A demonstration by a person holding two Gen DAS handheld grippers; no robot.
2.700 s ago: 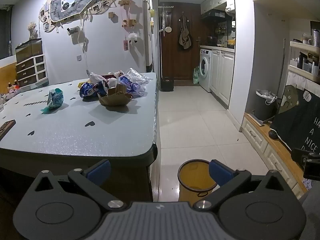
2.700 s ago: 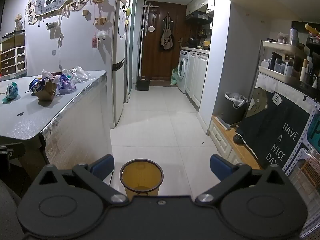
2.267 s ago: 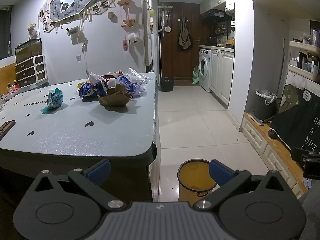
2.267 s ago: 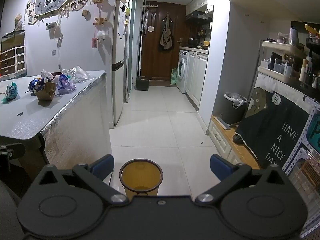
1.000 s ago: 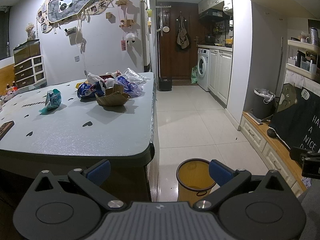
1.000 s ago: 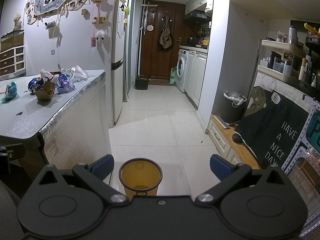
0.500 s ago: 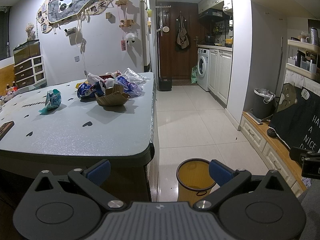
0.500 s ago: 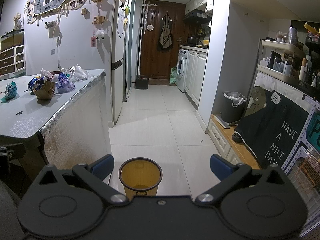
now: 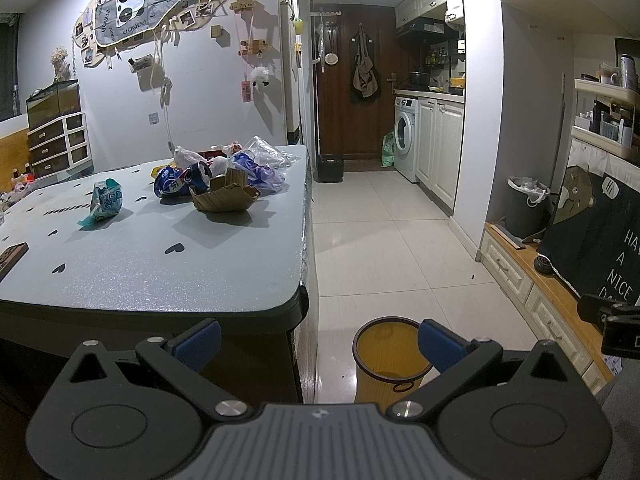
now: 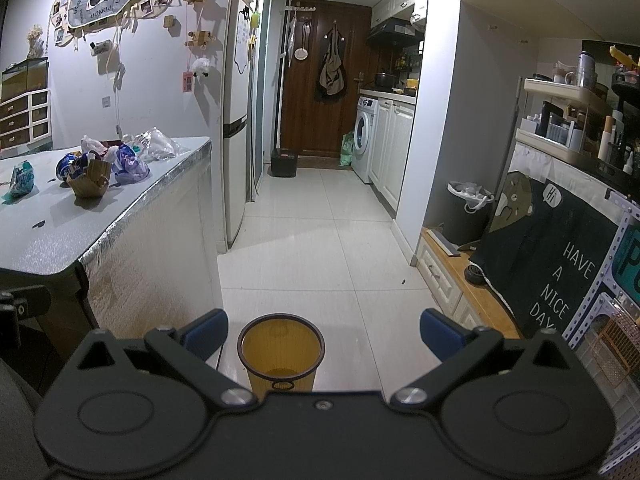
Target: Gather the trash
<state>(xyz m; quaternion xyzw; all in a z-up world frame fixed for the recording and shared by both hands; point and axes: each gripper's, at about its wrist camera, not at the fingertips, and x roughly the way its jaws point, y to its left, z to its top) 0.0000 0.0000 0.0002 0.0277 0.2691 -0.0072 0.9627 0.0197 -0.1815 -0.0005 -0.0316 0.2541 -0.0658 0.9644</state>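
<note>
Trash lies on the grey table [image 9: 160,276]: a crumpled brown paper box [image 9: 224,196], a crushed blue can [image 9: 180,180], a purple wrapper [image 9: 260,174], clear plastic bags [image 9: 268,150] and a teal wrapper [image 9: 106,200] off to the left. An orange waste bin [image 9: 390,354] stands on the floor by the table's near corner. My left gripper [image 9: 318,342] hangs open and empty before the table edge. The right gripper [image 10: 322,334] is open too, above the same bin [image 10: 280,350]. The trash pile [image 10: 104,164] shows far left in the right wrist view.
White tiled floor [image 9: 380,240] runs to a brown door [image 9: 352,92]. A washing machine [image 9: 404,138] and white cabinets line the right side. A dark lined bin [image 9: 524,208] and a black sign [image 10: 560,256] stand on a low wooden bench at right. A fridge [image 10: 236,120] stands beyond the table.
Both views have shifted very slightly; the grippers stay open and empty. Nothing on the table has moved.
</note>
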